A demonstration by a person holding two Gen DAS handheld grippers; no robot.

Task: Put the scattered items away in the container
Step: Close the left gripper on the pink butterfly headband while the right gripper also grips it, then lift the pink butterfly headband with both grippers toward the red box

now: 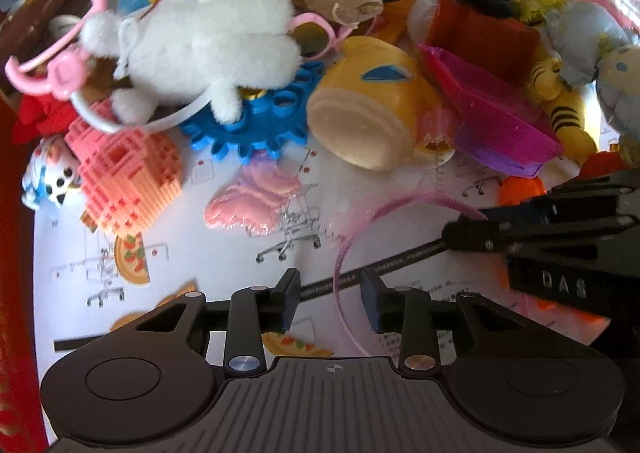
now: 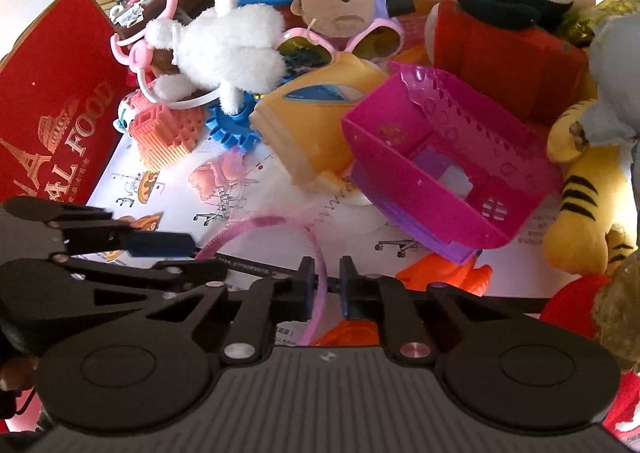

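Observation:
A pink glittery headband (image 1: 340,253) lies over the printed white paper (image 1: 224,253) lining the red box. My left gripper (image 1: 330,293) is open, its jaws either side of one end of the headband without closing on it. My right gripper (image 2: 324,285) has its jaws nearly closed around the other side of the headband (image 2: 316,253), with small gaps still visible beside the band. The right gripper also shows in the left wrist view (image 1: 560,245), and the left gripper shows at the left of the right wrist view (image 2: 132,249).
Toys are piled behind: a white plush (image 1: 208,49), a blue gear (image 1: 256,125), a pink block toy (image 1: 124,173), a yellow plastic toy (image 1: 368,109), a magenta tray (image 2: 440,161), a bear plush (image 2: 344,9), a tiger plush (image 2: 588,205). The red box wall (image 2: 48,105) stands left.

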